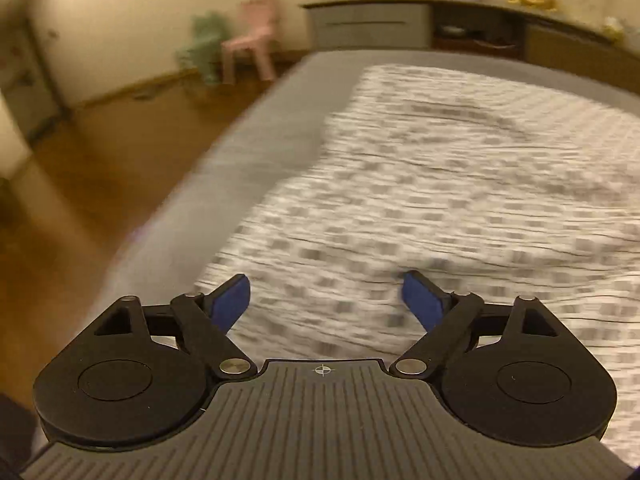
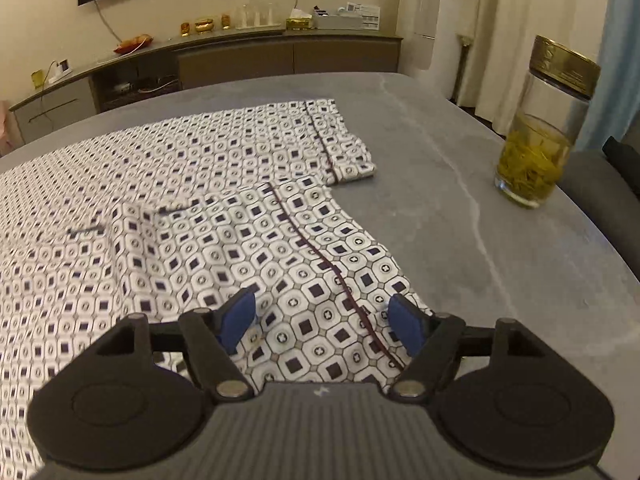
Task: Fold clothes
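Garment (image 2: 208,200): white cloth, printed with dark squares and rings, lies spread flat on grey table (image 2: 460,184). It fills the left and middle of the right wrist view. Two hem ends, each edged with a dark red line, sit at 12 and 1 o'clock from the right gripper (image 2: 322,316); nearer one runs under that gripper.

Right gripper: jaws spread wide, blue pads (image 2: 240,316) apart, cloth below and between them, nothing pinched.

Left gripper (image 1: 326,296): jaws also spread wide, blue pads (image 1: 232,300) clear of each other, over the same cloth (image 1: 440,200). This view is motion-blurred; print reads as streaks. Cannot tell whether the pads touch the fabric.

Glass jar (image 2: 540,132) with gold lid and yellow-green contents stands upright on the table at 2 o'clock from the right gripper, well apart from the garment.

Sideboard (image 2: 240,60) along the far wall at 12. Pink chair (image 1: 252,36) on wood floor (image 1: 100,160) at 11 in the left view.
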Demonstrator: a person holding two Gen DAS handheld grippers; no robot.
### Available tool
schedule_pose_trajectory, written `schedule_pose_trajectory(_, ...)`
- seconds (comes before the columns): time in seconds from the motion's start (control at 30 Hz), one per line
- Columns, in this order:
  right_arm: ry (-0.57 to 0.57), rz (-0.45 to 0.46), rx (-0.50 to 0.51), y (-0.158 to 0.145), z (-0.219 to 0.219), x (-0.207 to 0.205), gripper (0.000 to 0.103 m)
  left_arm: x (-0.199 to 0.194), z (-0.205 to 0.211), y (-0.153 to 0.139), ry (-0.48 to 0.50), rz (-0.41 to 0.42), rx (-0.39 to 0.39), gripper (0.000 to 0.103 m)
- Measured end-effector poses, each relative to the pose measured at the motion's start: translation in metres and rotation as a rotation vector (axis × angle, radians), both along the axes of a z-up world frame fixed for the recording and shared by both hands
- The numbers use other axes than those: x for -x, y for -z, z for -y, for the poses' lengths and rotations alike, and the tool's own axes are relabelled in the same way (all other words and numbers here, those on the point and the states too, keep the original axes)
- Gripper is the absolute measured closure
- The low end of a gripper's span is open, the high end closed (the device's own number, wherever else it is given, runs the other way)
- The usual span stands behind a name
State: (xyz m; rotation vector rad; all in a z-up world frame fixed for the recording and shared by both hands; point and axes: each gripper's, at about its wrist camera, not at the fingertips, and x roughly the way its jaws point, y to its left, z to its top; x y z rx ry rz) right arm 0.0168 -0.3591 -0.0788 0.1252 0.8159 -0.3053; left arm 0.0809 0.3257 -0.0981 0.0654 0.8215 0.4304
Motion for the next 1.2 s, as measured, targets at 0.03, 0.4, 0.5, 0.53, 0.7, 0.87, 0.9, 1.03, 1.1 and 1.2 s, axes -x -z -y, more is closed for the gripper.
schedule_pose_trajectory(0.03,0.016,-0.005,0.003,0.001,0.002,-0.003,0.023,0.001,-0.003,0.001,-0.012,-0.003,-0.019,0.025)
schedule_pose_trajectory(0.4,0.18,0.049,0.268,-0.011,0.001,0.043,0.028,0.011,0.006,-0.014,-0.065,0.001,-0.123,0.043)
schedule_pose_trajectory(0.5,0.03,0.151,0.198,-0.024,-0.026,0.047,0.028,0.017,0.038,-0.034,0.062,0.091,-0.036,0.032)
schedule_pose_trajectory(0.53,-0.026,0.164,0.16,-0.025,-0.036,0.045,0.028,0.017,0.05,-0.038,0.119,0.104,0.012,0.032)
schedule_pose_trajectory(0.7,-0.151,0.099,0.019,-0.01,-0.054,0.023,0.029,0.008,0.086,-0.027,0.275,0.035,0.088,0.032)
schedule_pose_trajectory(0.87,-0.071,0.023,-0.013,0.005,-0.029,0.034,0.025,0.004,0.071,-0.006,0.241,-0.05,0.079,0.031)
schedule_pose_trajectory(0.9,-0.058,0.019,-0.014,0.004,-0.024,0.039,0.025,0.005,0.063,-0.003,0.225,-0.052,0.084,0.028)
schedule_pose_trajectory(1.03,-0.002,-0.009,-0.017,0.001,-0.009,0.06,0.023,0.022,0.035,-0.004,0.144,-0.062,0.037,0.023)
schedule_pose_trajectory(1.1,0.023,-0.018,0.019,0.0,-0.008,0.064,0.029,0.03,0.025,-0.006,0.09,-0.073,-0.016,0.024)
schedule_pose_trajectory(1.2,0.015,0.036,0.127,-0.01,-0.023,0.069,0.032,0.041,0.034,-0.012,0.075,-0.066,-0.069,0.041)
